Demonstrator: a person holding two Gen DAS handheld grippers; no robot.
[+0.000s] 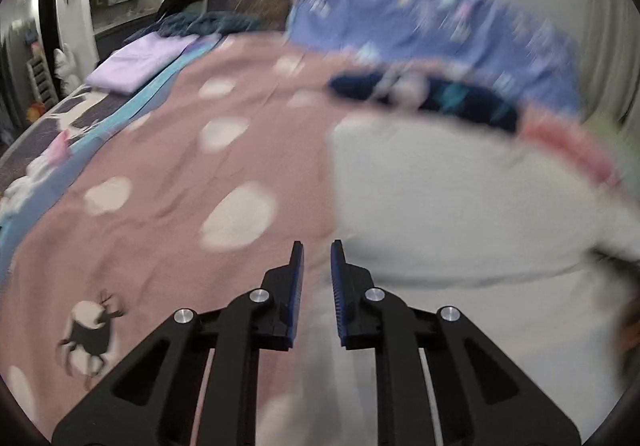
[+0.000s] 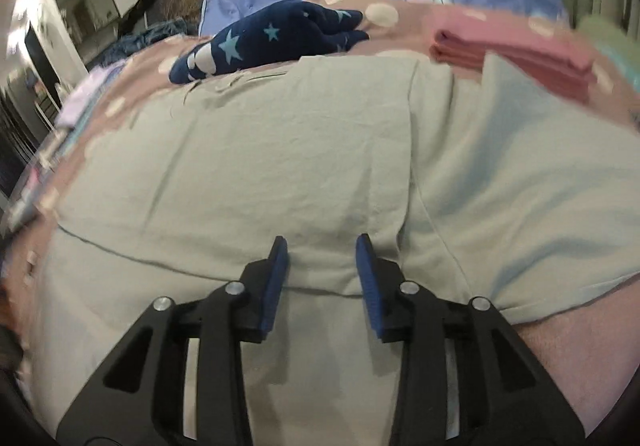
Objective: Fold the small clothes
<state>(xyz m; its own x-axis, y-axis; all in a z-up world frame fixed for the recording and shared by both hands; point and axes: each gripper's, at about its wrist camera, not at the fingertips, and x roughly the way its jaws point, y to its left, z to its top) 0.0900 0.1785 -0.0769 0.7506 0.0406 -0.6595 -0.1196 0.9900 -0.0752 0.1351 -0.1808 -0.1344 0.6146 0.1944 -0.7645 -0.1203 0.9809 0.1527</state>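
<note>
Pale green garment [image 2: 280, 150] was spread flat on the pink spotted blanket [image 1: 168, 150]. Left gripper [image 1: 317, 246] and right gripper [image 2: 322, 242] were parted, empty. Lilac folded cloth [image 1: 140, 62] was recorded far left only by the left wrist view; pink folded stack [image 2: 516, 54] sharply only by the right.

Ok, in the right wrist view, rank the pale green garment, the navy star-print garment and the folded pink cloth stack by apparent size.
1. Pale green garment, by far the largest, though nearest the camera.
2 and 3. Navy star-print garment and folded pink cloth stack look alike; too close to rank.
</note>
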